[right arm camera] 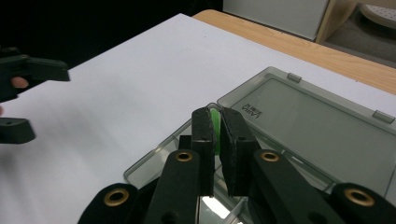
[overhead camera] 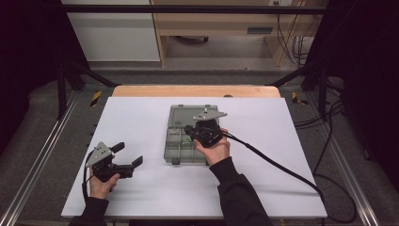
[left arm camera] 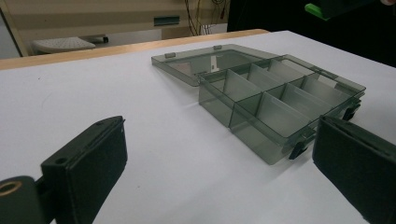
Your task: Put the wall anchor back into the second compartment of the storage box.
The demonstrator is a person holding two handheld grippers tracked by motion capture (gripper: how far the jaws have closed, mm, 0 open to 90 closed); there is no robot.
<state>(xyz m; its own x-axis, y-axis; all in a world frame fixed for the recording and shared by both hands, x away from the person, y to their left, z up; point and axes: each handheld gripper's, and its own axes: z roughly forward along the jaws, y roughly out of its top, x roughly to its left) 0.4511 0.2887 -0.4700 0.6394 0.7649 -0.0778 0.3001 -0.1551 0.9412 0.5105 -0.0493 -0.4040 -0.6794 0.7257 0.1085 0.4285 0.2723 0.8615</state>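
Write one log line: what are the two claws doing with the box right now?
left claw: open, holding nothing, on the white sheet | right claw: shut on small green piece, above compartment box | box lid: open, lying flat

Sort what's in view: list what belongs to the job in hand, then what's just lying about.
In the job:
- open compartment box
- small green piece, pinched in the right gripper over the box
- left gripper, jaws open, beside the box

Lying about:
- white sheet under everything
- wooden table edge
- cables on the floor behind
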